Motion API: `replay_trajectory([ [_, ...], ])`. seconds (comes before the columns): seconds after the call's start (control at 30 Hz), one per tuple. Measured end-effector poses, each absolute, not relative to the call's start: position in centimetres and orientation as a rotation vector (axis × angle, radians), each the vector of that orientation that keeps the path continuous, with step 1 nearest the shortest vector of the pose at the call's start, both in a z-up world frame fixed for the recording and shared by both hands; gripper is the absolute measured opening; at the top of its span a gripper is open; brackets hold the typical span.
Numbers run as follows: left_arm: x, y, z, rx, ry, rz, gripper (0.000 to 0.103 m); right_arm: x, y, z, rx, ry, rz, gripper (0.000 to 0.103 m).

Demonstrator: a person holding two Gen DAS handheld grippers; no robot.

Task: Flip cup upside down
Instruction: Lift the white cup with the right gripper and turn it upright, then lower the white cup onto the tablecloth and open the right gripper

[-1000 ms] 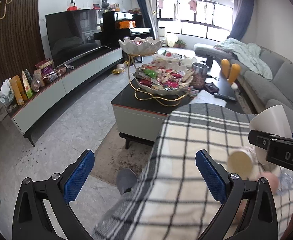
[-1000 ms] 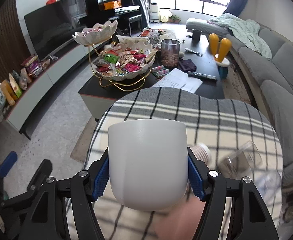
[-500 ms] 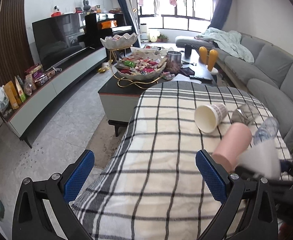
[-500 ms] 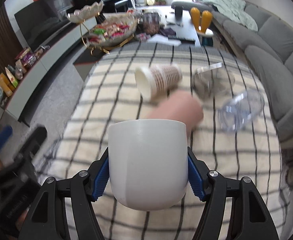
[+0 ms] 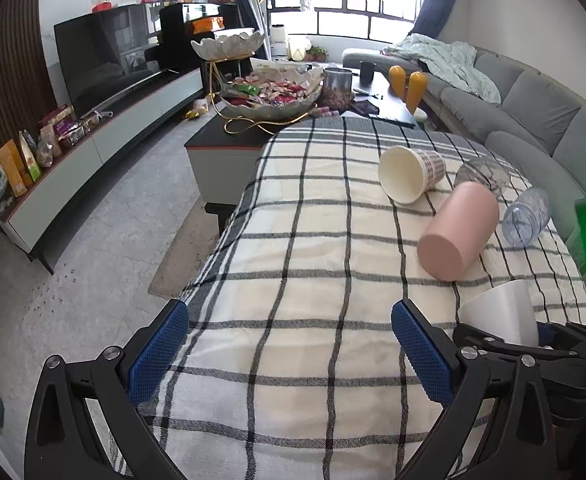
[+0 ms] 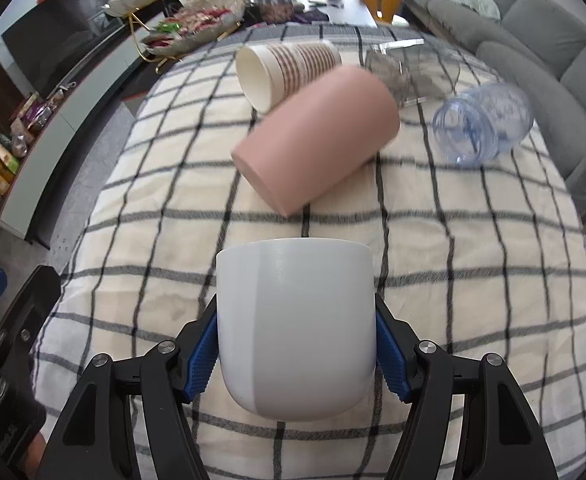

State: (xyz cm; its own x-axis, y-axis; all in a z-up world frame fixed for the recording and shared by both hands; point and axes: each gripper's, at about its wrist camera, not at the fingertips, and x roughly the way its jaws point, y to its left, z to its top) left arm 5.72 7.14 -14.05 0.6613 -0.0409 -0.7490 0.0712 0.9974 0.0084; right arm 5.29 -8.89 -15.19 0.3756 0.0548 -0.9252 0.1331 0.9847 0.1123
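My right gripper (image 6: 296, 354) is shut on a white cup (image 6: 296, 328), its blue pads pressed on both sides, held over the checked cloth. The cup's rim faces away from the camera. The cup also shows in the left wrist view (image 5: 501, 312) at the lower right, in the right gripper's black jaws. My left gripper (image 5: 289, 352) is open and empty above the near part of the cloth. A pink cup (image 6: 317, 136) lies on its side ahead of the white cup.
A checked cloth (image 5: 313, 264) covers the table. A stack of paper cups (image 6: 285, 68), a clear glass (image 6: 405, 68) and a clear plastic bottle (image 6: 481, 124) lie on it beyond the pink cup. A coffee table with a snack bowl (image 5: 269, 96) and a grey sofa (image 5: 533, 112) stand behind.
Both grippers have come lower and closer over the cloth. The white cup stays gripped in the right gripper. The lying cups now sit nearer in both views.
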Motion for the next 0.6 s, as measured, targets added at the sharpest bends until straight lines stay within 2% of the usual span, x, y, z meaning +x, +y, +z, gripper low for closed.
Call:
replay_trajectory([
  [0.27, 5.5, 7.2, -13.9, 0.048, 0.838, -0.063, 0.103, 5.5, -9.2, -16.7, 0.204, 1.214, -0.055, 0.069],
  [0.3, 5.4, 7.2, -13.8, 0.051, 0.837, -0.063, 0.103, 5.5, -9.2, -16.6, 0.203, 1.214, -0.051, 0.07],
  [0.37, 5.4, 7.1, -13.7, 0.056, 0.832, -0.064, 0.103, 5.3, -9.2, -16.3, 0.207, 1.209, -0.05, 0.086],
  [0.6, 3.9, 4.7, -12.2, 0.047, 0.81, -0.112, 0.103, 2.3, -12.0, -11.7, 0.212, 1.096, -0.07, 0.089],
])
